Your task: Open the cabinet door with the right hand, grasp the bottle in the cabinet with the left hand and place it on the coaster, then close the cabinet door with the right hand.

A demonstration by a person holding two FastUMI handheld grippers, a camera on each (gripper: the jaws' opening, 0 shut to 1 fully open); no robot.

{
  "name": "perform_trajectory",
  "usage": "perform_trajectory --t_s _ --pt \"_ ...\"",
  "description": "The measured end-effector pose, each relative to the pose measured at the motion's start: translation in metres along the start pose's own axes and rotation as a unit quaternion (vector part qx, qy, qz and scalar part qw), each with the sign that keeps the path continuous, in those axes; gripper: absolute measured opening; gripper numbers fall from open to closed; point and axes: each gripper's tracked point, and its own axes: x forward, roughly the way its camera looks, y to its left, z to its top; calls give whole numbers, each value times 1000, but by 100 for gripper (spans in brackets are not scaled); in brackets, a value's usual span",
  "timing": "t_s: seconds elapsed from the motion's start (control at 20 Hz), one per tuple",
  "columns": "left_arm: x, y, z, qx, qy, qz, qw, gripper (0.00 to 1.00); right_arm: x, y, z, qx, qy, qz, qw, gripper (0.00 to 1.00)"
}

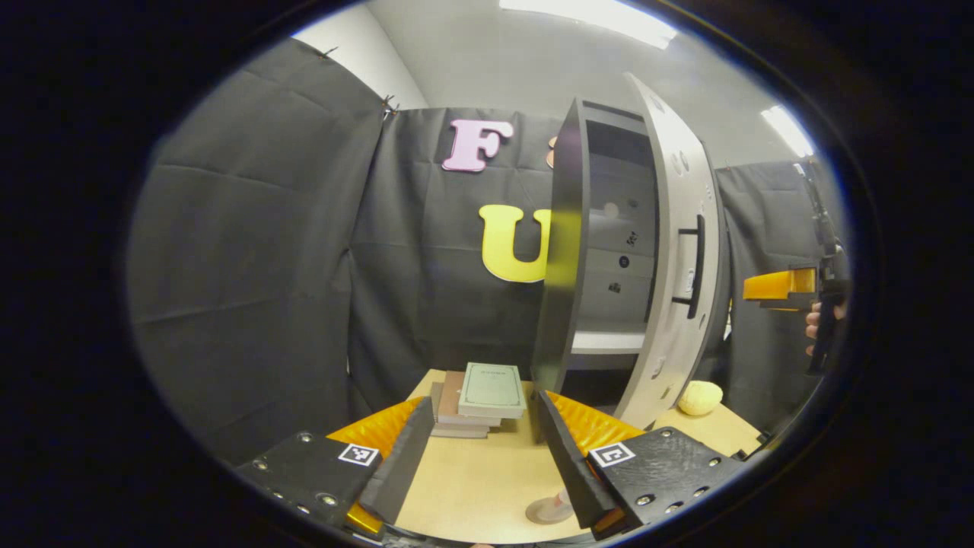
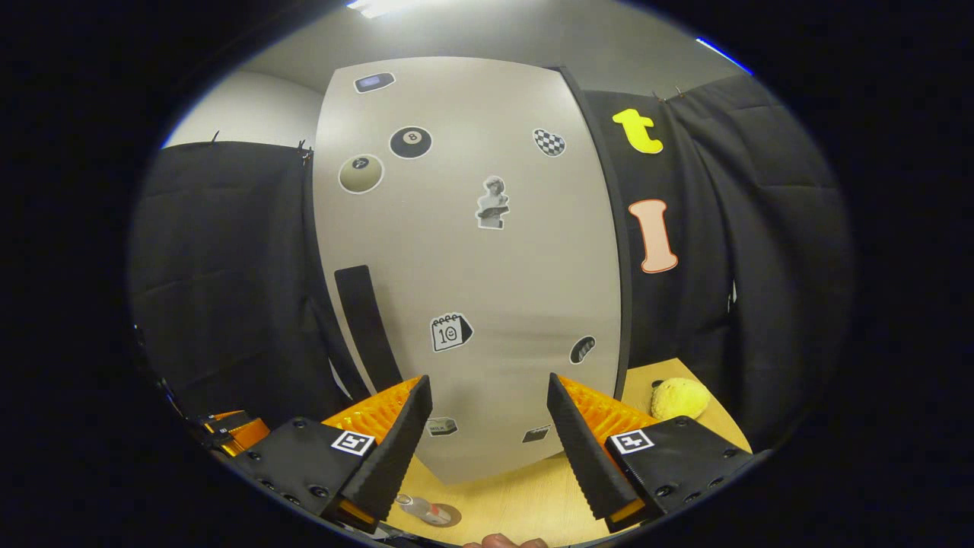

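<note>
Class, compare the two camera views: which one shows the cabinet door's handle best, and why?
The left gripper view: the door stands ajar, so its black handle shows in profile, standing off the panel. The right gripper view faces the door head-on, so there the handle appears only as a flat dark strip near its left edge.

Black cloth (image 1: 251, 289) drapes the booth's walls across the left and centre of the left gripper view — a pale wall (image 1: 365, 53) and ceiling rise above it, with bright ceiling lights (image 1: 601, 15) at the top. A light wooden table (image 1: 472, 472) spans the bottom.
</note>
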Motion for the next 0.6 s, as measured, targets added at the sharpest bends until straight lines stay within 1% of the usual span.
perform_trajectory --t_s 0.05,0.1,0.15,0.25,0.3,0.55,0.6 --pt "1 -4 1 3 0 -4 1000 84 -1 -2 -1 6 2 -3 1000 97" --pt "1 -8 2 6 0 -8 1000 84 -3 -5 -1 11 3 -4 1000 97" --pt "3 -12 3 8 0 -11 1000 82 -3 -7 -1 13 2 -6 1000 97" --pt "6 -20 5 10 -5 -19 1000 84 -6 -15 0 8 0 -16 1000 98" --pt "6 -24 6 10 -6 -23 1000 82 -9 -19 0 5 -1 -21 1000 98" --pt "10 -40 12 19 -8 -42 999 84 -18 -34 3 11 -15 -41 999 98" --pt "11 -43 12 21 -8 -46 999 82 -20 -37 4 13 -18 -45 999 98"
